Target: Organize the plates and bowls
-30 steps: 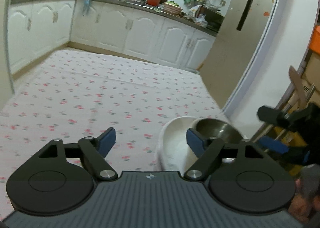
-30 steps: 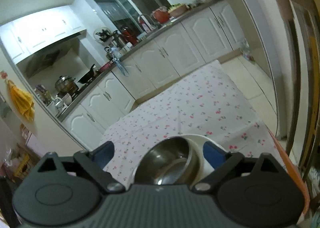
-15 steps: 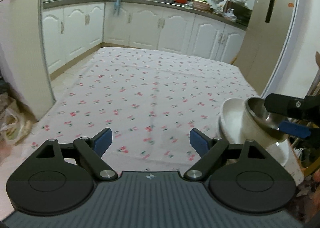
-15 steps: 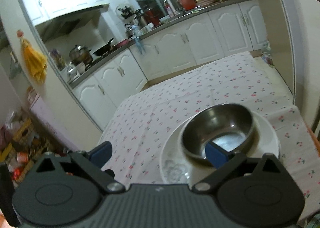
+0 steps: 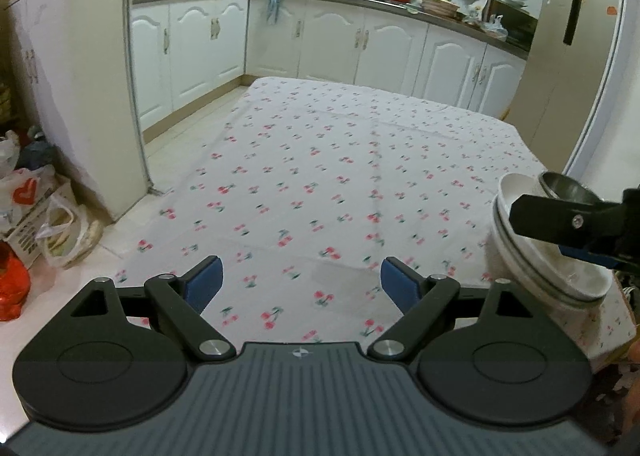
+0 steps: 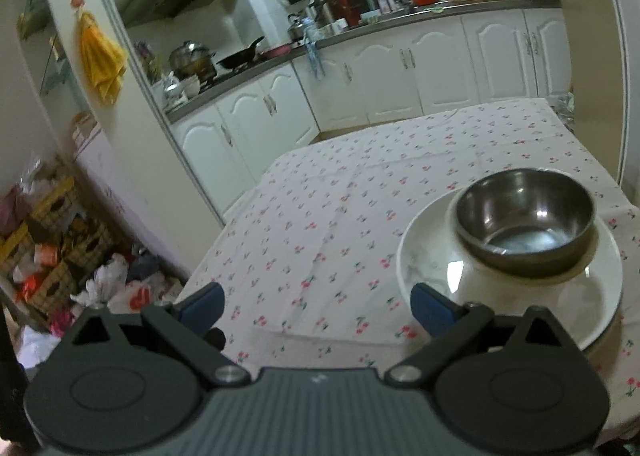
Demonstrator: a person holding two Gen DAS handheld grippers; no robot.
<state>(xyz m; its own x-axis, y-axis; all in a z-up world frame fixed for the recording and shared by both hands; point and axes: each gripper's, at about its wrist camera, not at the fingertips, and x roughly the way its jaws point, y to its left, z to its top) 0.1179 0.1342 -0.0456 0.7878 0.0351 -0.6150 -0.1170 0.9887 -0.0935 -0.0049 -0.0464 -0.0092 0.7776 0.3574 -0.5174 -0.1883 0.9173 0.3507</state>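
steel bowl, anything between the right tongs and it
Nothing visible blocks it. The steel bowl sits nested in a white bowl on the white plate, just ahead and to the right of the open right tongs. Only the plate's near rim lies between.

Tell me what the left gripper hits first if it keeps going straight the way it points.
Probably only the cherry-print tablecloth: the open left gripper looks along bare cloth. The stack of white plates and steel bowl sits off to its right, outside that line. Depth is uncertain.
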